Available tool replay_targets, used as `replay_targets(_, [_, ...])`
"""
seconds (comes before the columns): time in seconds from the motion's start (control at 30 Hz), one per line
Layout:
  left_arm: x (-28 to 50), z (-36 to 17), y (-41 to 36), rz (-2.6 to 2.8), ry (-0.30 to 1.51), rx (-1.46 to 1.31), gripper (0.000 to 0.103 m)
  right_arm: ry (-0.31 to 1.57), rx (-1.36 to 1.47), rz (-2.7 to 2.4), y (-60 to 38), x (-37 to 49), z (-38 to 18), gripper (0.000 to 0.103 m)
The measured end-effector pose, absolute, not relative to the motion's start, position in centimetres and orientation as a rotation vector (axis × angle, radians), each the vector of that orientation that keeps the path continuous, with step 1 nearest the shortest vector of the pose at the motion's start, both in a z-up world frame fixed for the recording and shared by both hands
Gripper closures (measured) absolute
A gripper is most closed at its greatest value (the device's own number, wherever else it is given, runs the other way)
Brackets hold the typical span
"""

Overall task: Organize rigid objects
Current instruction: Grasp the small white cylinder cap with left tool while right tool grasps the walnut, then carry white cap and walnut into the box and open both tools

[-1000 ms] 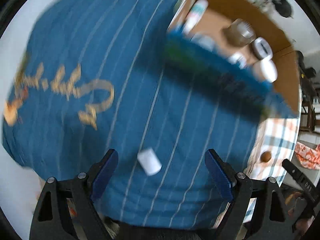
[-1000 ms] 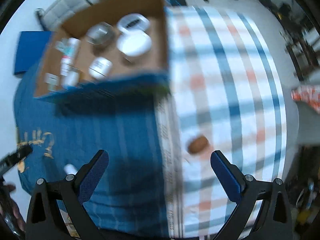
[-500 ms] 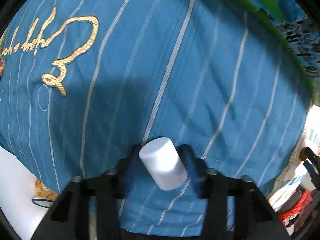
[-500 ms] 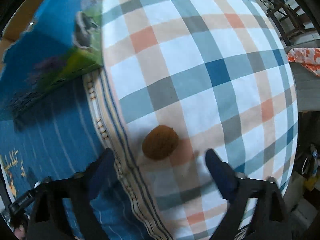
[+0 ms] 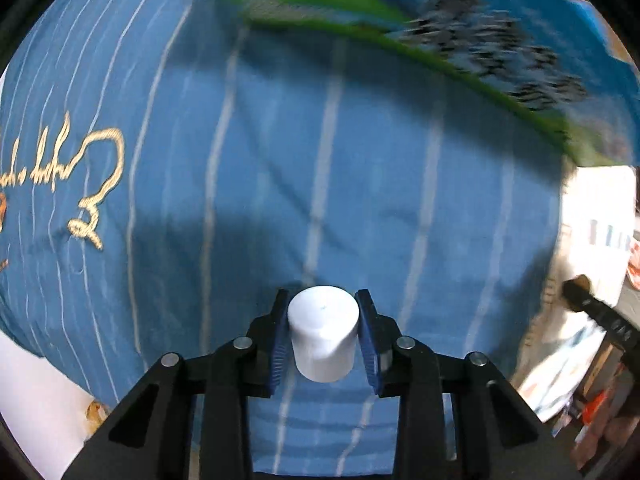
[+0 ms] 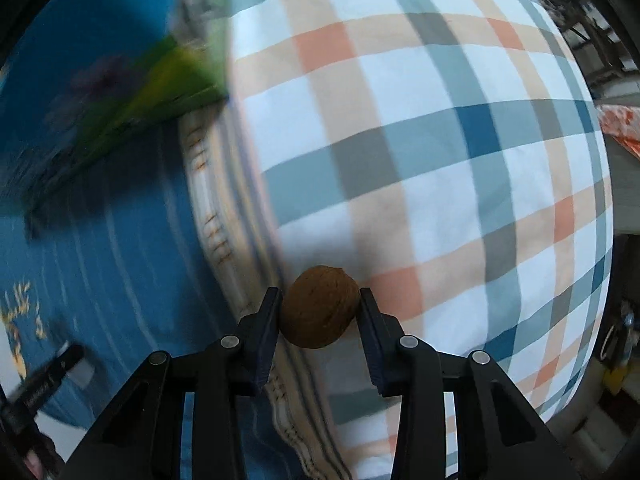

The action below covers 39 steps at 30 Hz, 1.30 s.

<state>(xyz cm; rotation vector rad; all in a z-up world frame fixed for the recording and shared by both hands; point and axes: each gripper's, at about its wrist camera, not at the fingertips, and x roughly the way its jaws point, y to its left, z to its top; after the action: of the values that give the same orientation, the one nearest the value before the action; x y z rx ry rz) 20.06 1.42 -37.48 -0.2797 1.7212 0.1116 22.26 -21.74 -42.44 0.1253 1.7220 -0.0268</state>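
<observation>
In the left wrist view my left gripper [image 5: 322,330] is shut on a small white cylinder [image 5: 322,332], a cap-like bottle, with both blue pads pressed on its sides, over the blue striped cloth [image 5: 280,160]. In the right wrist view my right gripper [image 6: 319,312] is shut on a brown walnut [image 6: 319,311] at the edge of the checked cloth [image 6: 420,140]. The left gripper also shows far left in the right wrist view [image 6: 48,376], and the right gripper far right in the left wrist view [image 5: 592,308].
The blue-and-green printed side of the cardboard box [image 5: 420,40] stands at the back of the blue cloth, and shows blurred in the right wrist view [image 6: 120,92]. Gold embroidery [image 5: 92,184] marks the cloth's left part. Clutter lies off the right edge.
Both grippers came down and closed: the left on the white cylinder, the right on the walnut. The box's inside has left both views.
</observation>
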Motion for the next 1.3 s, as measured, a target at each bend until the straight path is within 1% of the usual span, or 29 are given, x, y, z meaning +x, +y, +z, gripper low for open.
replay_targets(0.13, [21.2,-33.8,-1.2,0.030,1.659,-0.282,0.074,1.714,0.159,0.063,-19.8,21.0,-40.4,0.063])
replay_targets(0.27, [22.7,-29.3,-2.0,-0.030,1.580,-0.277,0.074,1.658,0.190,0.156,-17.0,20.5,-36.6,0.063])
replay_targets(0.47, [26.9,-23.1,-1.5,-0.071,1.445,-0.210,0.074,1.551,0.217,0.251,-14.9,24.5,-29.9,0.063])
replay_targets(0.6, [29.3,-21.8,-0.1,-0.077,1.393,-0.179,0.074,1.490,0.212,0.276,-14.5,27.5,-26.3,0.063])
replay_targets(0.67, [31.1,-21.0,0.4,-0.079,1.374,-0.168,0.074,1.478,0.205,0.282,-14.5,29.1,-25.3,0.063])
replay_targets(0.77, [33.4,-21.2,1.1,-0.073,1.363,-0.150,0.074,1.462,0.195,0.280,-14.0,31.5,-24.5,0.063])
replay_targets(0.87, [35.9,-22.2,2.0,-0.075,1.382,-0.149,0.074,1.471,0.200,0.267,-13.2,34.1,-25.1,0.063])
replay_targets(1.07, [40.8,-25.3,3.6,-0.077,1.449,-0.154,0.074,1.521,0.185,0.234,-12.2,37.1,-29.3,0.063])
replay_targets(1.3, [45.2,-30.5,4.9,-0.064,1.552,-0.138,0.074,1.606,0.148,0.185,-10.6,39.8,-35.0,0.063])
